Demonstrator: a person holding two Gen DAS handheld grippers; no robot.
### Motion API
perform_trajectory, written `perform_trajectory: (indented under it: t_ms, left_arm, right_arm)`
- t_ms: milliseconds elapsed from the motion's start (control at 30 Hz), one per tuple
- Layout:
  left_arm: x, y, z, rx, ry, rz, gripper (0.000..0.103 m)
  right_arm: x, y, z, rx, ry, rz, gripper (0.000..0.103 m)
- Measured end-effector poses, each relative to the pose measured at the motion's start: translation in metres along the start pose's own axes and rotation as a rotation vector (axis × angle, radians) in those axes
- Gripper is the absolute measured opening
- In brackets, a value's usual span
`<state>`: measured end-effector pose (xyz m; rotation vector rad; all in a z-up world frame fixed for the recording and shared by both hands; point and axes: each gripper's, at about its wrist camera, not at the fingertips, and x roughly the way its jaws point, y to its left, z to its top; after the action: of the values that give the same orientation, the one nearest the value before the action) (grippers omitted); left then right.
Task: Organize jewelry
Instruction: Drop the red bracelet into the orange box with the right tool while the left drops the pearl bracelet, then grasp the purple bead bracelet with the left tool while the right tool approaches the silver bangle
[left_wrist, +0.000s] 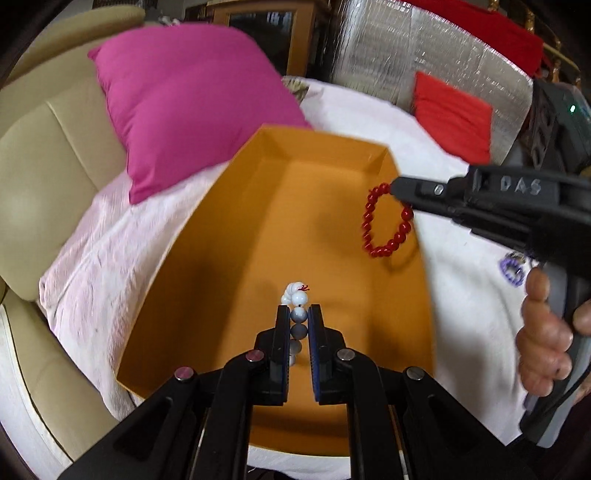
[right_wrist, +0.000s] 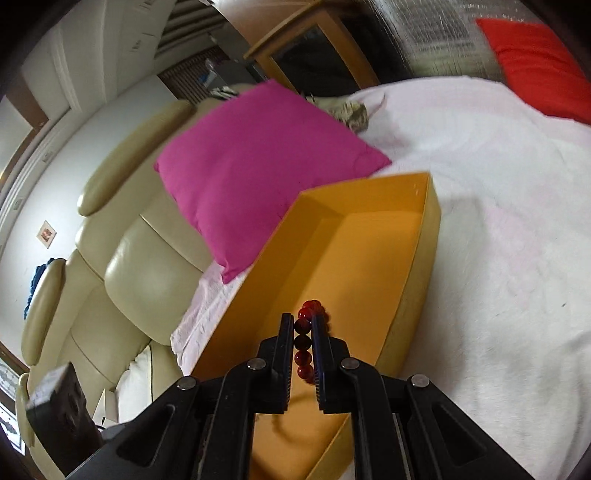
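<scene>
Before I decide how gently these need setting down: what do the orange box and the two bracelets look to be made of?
Orange box: apparently cardboard, matte; thin folded walls with creased corners. Red bracelet: glossy round beads, possibly glass, stone or plastic; bright highlights, dark translucent red in the right wrist view. Pale bracelet: smooth white-grey beads with a soft sheen, perhaps stone or porcelain; a red cord knot shows at its end.

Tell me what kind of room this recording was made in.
Probably a home living room: a cream leather sofa with a pink cushion, a white cloth spread over it, and a wooden cabinet behind.
</scene>
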<state>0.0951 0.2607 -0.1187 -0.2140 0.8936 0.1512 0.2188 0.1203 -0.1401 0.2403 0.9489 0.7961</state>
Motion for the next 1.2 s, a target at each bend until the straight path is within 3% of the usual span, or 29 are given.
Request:
perform_trajectory:
  t_ms: [100,133,167,267,367,533,667,700,833,967,1033,1100,1200]
  left_arm:
    - [0.005,0.002,-0.007,-0.001,0.030,0.043,0.012]
    - [0.005,0.003,-0.007,-0.008,0.036,0.055,0.019]
    - [0.004,0.003,-0.006,-0.016,0.034,0.059,0.024]
    - [-0.007,-0.006,-0.001,-0.005,-0.002,0.080,0.027]
    - [-0.023,-0.030,0.009,0.046,-0.052,0.083,0.029]
    - [-0.038,-0.095,0.025,0.163,-0.111,0.023,0.041]
    - [-0.038,-0.156,0.030,0.242,-0.134,-0.038,0.051]
    - [-0.035,-0.173,0.030,0.261,-0.148,-0.052,0.051]
    - [-0.006,-0.219,0.032,0.286,-0.161,-0.118,0.051]
    - [0.025,-0.245,0.023,0.289,-0.165,-0.168,0.051]
    - [0.043,-0.259,0.020,0.306,-0.120,-0.148,0.051]
    - [0.060,-0.268,0.023,0.288,-0.066,-0.181,0.051]
    - [0.073,-0.285,0.020,0.329,-0.051,-0.147,0.051]
  right_arm:
    - [-0.006,-0.006,-0.003,0.003,0.010,-0.016,0.013]
    - [-0.012,-0.008,-0.003,0.002,0.003,-0.021,0.013]
    - [-0.019,-0.010,-0.003,0.001,-0.007,-0.023,0.014]
    - [-0.049,-0.017,-0.003,-0.010,-0.068,-0.037,0.014]
    - [-0.086,-0.038,-0.007,0.009,-0.124,-0.060,0.014]
    - [-0.153,-0.095,-0.027,0.101,-0.190,-0.139,0.015]
    - [-0.208,-0.148,-0.051,0.193,-0.239,-0.213,0.040]
    - [-0.223,-0.161,-0.058,0.226,-0.263,-0.222,0.045]
    - [-0.271,-0.214,-0.081,0.357,-0.349,-0.256,0.045]
    - [-0.291,-0.248,-0.091,0.465,-0.376,-0.262,0.045]
    - [-0.295,-0.260,-0.096,0.500,-0.366,-0.279,0.045]
    - [-0.299,-0.268,-0.099,0.523,-0.354,-0.302,0.045]
    - [-0.310,-0.285,-0.108,0.576,-0.350,-0.314,0.045]
